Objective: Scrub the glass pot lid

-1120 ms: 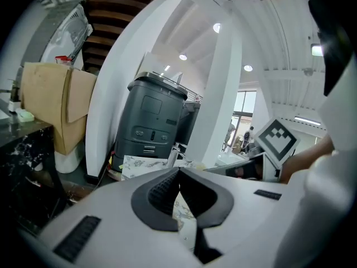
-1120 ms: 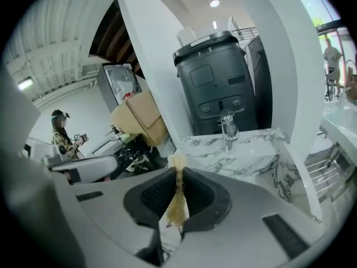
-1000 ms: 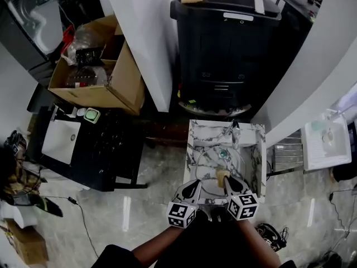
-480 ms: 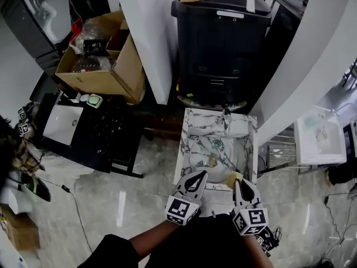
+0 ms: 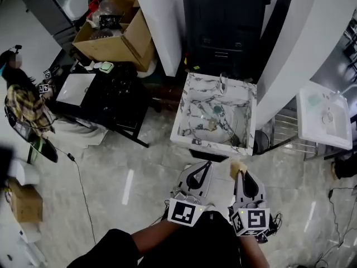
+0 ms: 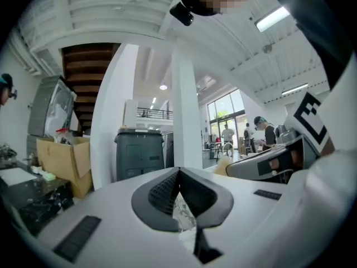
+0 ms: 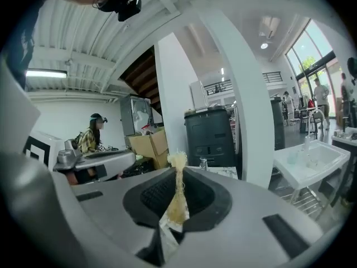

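The glass pot lid (image 5: pixel 208 128) lies flat inside the marble sink (image 5: pixel 184 132), with a small tan knob showing at its middle. Both grippers are held back from the sink, over the floor in front of it. My left gripper (image 5: pixel 207 163) (image 6: pixel 178 172) is shut, and nothing sits between its jaws. My right gripper (image 5: pixel 240 171) (image 7: pixel 178 177) is shut on a yellowish scrubbing sponge (image 5: pixel 238 166) (image 7: pixel 178 162), which sticks up past the jaw tips. Neither gripper touches the lid.
A tall black bin (image 5: pixel 231 21) stands behind the sink, and a white pillar (image 5: pixel 162 21) rises to its left. Further left are a cardboard box (image 5: pixel 114 38) and a black table (image 5: pixel 109 105). A white basin (image 5: pixel 323 119) stands at the right; a person (image 5: pixel 22 102) at the left.
Both grippers have drawn back from the sink toward my body. The sponge has come off the lid with the right gripper. The head view has backed away and shows more floor.
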A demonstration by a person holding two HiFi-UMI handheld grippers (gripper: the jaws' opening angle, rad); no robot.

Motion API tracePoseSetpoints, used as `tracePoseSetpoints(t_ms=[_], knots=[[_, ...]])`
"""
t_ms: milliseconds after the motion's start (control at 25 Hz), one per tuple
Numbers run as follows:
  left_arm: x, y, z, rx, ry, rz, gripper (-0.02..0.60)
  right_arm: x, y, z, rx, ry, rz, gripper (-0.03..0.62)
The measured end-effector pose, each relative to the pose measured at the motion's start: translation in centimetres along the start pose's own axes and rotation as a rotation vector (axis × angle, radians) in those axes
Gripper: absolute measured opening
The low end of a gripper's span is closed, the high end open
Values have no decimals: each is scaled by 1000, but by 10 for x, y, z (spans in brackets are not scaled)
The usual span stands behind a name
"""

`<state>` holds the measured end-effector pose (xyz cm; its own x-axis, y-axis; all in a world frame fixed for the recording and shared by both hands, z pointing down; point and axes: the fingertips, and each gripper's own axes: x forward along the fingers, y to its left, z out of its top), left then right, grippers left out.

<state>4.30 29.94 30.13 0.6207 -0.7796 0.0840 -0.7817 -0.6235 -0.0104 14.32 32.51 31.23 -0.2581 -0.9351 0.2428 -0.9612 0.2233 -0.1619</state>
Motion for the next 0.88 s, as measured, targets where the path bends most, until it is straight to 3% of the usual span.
tracePoseSetpoints(t_ms=[160, 360, 520, 760, 880], knots=[[-44, -45, -14, -119, 71, 34, 14, -54, 15, -17, 5, 10, 24, 52], [-84, -74, -13, -96, 105, 2, 14, -94, 41, -21, -2, -2, 26, 52], [-93, -80, -3, -89, 81, -21, 14, -106, 57, -12, -40, -33, 17, 52], [-114, -70, 8, -65, 82, -96, 14, -111, 77, -4, -74, -53, -51, 52], [-128, -57, 11, -105, 69, -109, 14, -109, 93, -1, -70, -58, -73, 52]])
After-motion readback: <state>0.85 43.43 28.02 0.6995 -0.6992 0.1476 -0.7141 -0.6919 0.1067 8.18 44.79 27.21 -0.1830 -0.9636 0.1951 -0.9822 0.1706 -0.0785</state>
